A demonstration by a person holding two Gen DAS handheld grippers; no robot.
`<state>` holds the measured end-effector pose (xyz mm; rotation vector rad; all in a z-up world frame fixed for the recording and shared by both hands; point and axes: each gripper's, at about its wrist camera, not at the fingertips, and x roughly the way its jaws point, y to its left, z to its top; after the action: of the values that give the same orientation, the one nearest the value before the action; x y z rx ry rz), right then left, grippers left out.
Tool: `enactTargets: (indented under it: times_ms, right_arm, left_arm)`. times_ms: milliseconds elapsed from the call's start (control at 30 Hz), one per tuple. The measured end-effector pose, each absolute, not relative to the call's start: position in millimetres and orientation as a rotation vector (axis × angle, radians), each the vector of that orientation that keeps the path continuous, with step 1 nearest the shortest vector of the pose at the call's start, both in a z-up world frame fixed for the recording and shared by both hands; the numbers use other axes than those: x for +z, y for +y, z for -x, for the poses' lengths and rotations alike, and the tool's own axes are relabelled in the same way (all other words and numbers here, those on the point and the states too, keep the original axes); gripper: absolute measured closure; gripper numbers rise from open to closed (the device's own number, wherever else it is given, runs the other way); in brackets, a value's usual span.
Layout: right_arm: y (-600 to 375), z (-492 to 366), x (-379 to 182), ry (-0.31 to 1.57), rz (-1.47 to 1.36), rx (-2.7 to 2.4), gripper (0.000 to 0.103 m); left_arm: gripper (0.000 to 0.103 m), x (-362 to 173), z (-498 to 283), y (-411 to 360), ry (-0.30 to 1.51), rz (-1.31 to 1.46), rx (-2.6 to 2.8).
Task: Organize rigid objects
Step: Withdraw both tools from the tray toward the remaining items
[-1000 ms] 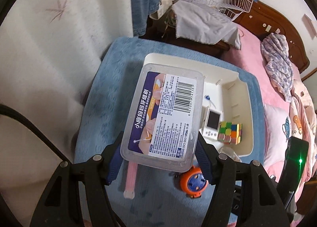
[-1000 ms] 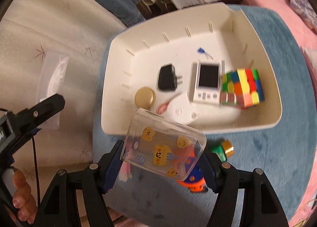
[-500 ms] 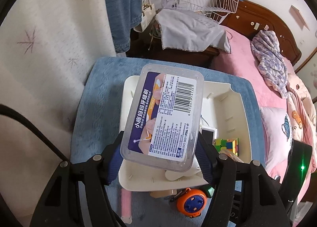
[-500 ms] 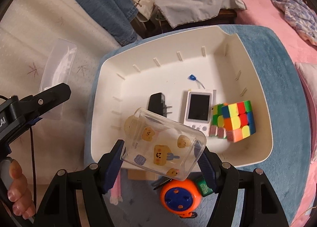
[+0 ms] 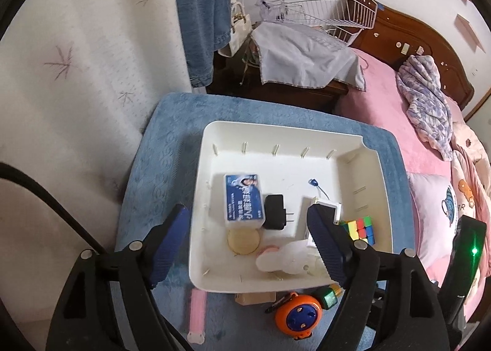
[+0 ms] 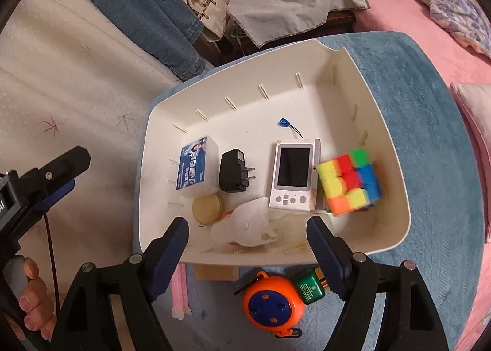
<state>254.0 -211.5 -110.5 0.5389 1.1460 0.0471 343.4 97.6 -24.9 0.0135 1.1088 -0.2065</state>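
A white tray (image 5: 276, 167) stands on a blue mat. The blue-labelled clear box (image 5: 244, 200) lies in the tray beside a black charger (image 5: 274, 211). My left gripper (image 5: 248, 219) hangs above them, jaws opening, nothing between the pads. In the right wrist view the same tray (image 6: 251, 124) holds the box (image 6: 196, 168), charger (image 6: 233, 174), a white handheld device (image 6: 293, 176), a colour cube (image 6: 349, 183) and a blurred clear cup (image 6: 245, 228) at the near wall. My right gripper (image 6: 247, 228) is above the cup with its jaws opening, pads off it.
In front of the tray on the mat (image 6: 429, 136) lie an orange tape measure (image 6: 271, 302), a green item (image 6: 310, 286), a wooden block (image 6: 216, 272) and a pink strip (image 6: 181, 289). A pink bed (image 5: 399, 111) is at the right, a white mattress (image 5: 76, 75) at the left.
Both grippers have let go. The labelled box dropped from the left gripper into the tray, and the clear cup dropped from the right gripper into the tray's near side.
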Motion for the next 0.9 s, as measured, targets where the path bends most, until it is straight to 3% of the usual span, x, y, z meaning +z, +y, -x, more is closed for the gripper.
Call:
enactTargets:
  times_ms: [433,900]
  right_arm:
    - [-210.6,-216.2,-113.7,1.2,-0.536,0.09,0.023]
    - [-200.0,-188.5,-149.2,1.418,-0.569,0.152,0.019]
  left_arm:
    - [0.019,-31.2,-286.0,120.5,1.127,0.018,-0.107]
    - [0.019,-61.5,-218.8,154.4,1.204,0.054,0.029]
